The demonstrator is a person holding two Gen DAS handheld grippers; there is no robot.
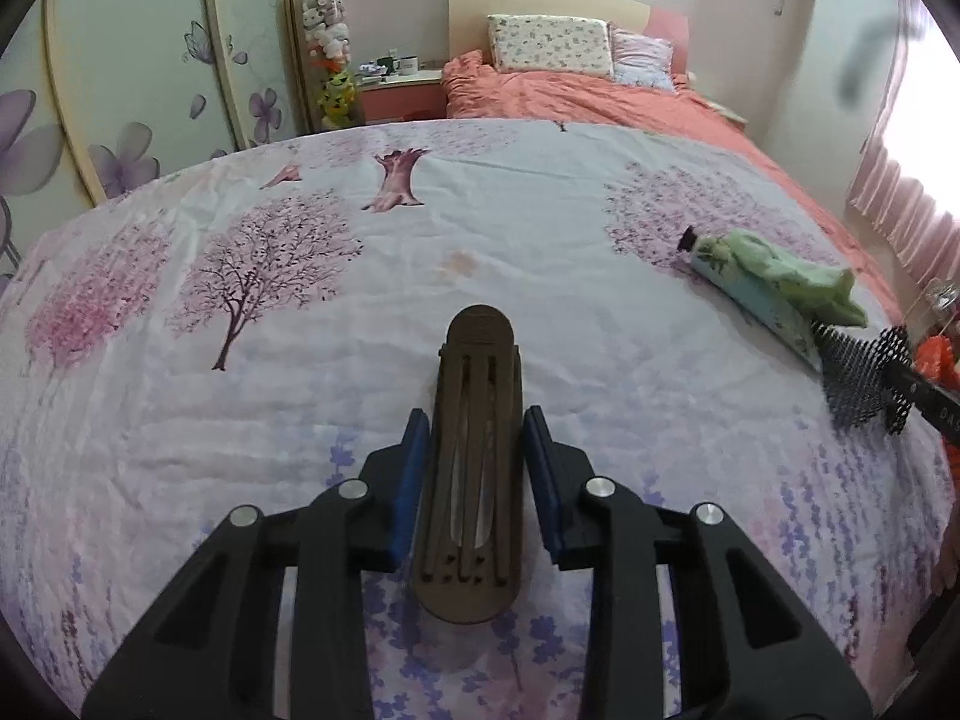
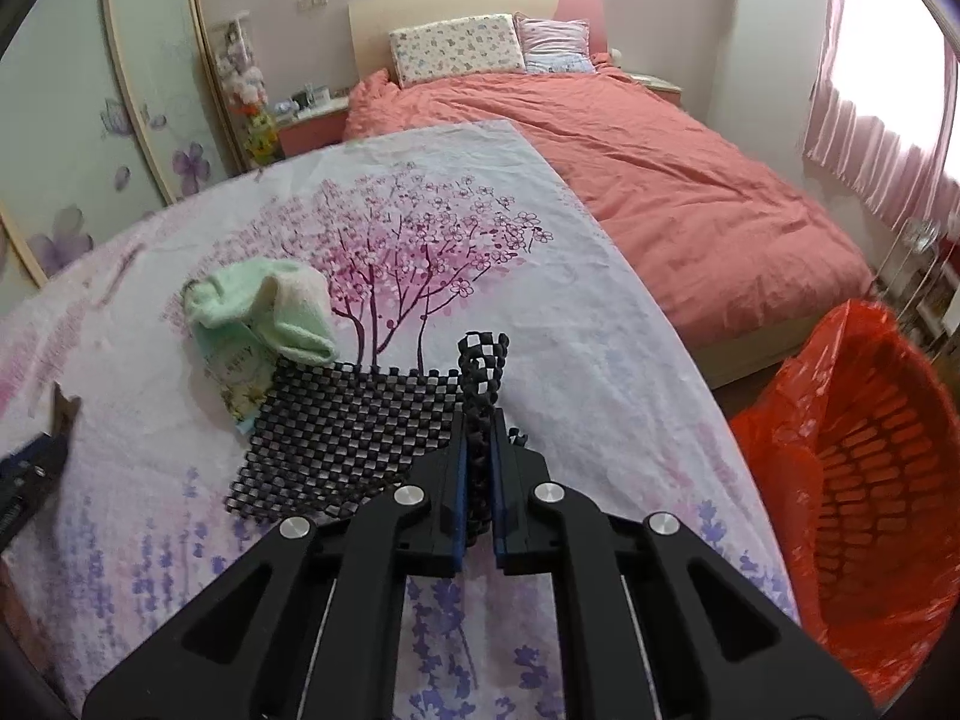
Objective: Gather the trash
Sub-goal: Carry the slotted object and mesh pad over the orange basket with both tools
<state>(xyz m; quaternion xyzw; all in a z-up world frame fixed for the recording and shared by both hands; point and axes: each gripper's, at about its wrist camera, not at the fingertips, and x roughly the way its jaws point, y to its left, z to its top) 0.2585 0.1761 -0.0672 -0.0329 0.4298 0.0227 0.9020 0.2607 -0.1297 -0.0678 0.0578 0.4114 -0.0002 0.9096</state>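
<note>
One black mesh mat (image 2: 354,426) lies on the floral sheet (image 2: 540,312), its edge pinched in my clamped right gripper (image 2: 478,450); one brown slotted piece (image 1: 471,468) sits between my part-open left gripper (image 1: 477,456), contact unclear; one tube (image 1: 750,294), one green cloth (image 1: 786,276), one red-lined basket (image 2: 870,468) alongside.

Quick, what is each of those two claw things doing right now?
Left gripper: jaws around the brown slotted piece; whether they press on it cannot be told.
Right gripper: jaws closed on the black mesh mat.
</note>
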